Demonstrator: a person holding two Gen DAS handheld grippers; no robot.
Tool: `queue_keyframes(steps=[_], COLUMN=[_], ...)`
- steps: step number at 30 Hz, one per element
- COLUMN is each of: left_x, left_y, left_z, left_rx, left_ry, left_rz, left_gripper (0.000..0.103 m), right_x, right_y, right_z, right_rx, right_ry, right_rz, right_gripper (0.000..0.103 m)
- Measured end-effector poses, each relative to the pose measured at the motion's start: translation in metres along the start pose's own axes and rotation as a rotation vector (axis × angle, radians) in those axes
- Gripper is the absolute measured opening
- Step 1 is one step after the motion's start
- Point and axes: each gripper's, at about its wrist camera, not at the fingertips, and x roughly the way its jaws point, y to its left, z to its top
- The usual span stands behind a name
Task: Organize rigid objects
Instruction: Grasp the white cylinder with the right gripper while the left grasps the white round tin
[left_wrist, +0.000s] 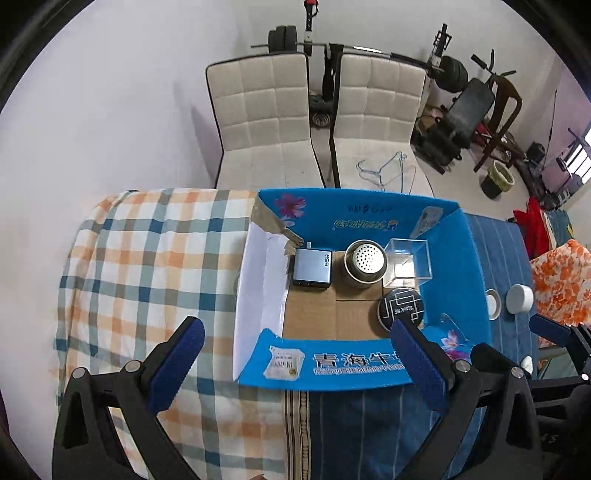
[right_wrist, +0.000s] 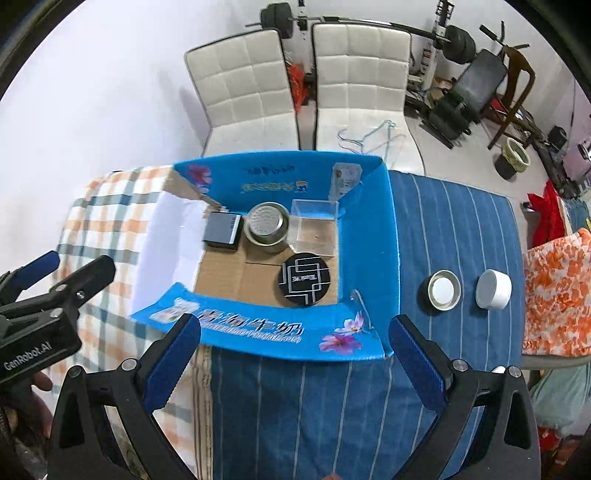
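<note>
Striped blue cloth covers the surface (right_wrist: 443, 229) where a white jar (right_wrist: 493, 288) and a small tin (right_wrist: 444, 290) wait, apart, just beside the blue box (right_wrist: 369, 236). Inside, I see a charger (right_wrist: 221, 230), shaker (right_wrist: 266, 227), clear cube (right_wrist: 314, 227) and black disc (right_wrist: 305, 278) grouped for tidiness. My right claw (right_wrist: 295, 354) and left claw (left_wrist: 297, 356) hang wide, empty.
</note>
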Motion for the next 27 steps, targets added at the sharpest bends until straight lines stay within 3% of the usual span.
queue_keyframes(steps=[7,13,15,20,23,27], left_x=[-0.036,-0.049,-0.044,-0.009,0.01,0.04], left_y=[-0.012,-0.055,-0.078,-0.167,-0.22,-0.276], left_z=[-0.015,-0.025,-0.031,-0.051,-0.058,-0.05], left_rx=[-0.003,0.038,0.052,0.166,0.237,0.26], left_ry=[-0.036,-0.053,-0.049,0.041,0.077,0.119], left_rz=[-0.015,-0.031,-0.036,-0.149,-0.187,-0.217], left_gripper=[0.103,0.103,0.103,0.103,0.103,0.103], right_x=[-0.036,-0.037,-0.035,-0.025,-0.011,0.021], right_y=[-0.025,-0.103,-0.134,-0.231,-0.283,-0.331], right_z=[-0.02,-0.049,-0.061,-0.094,-0.097,-0.083], right_rx=[0.026,0.14,0.184,0.328,0.419,0.505], right_ry=[-0.034,0.015,0.034,0.08,0.078,0.064], right_rz=[0.022,-0.025,-0.043,-0.104,-0.096,-0.061], right_gripper=[0.103,0.103,0.103,0.103,0.103,0.103])
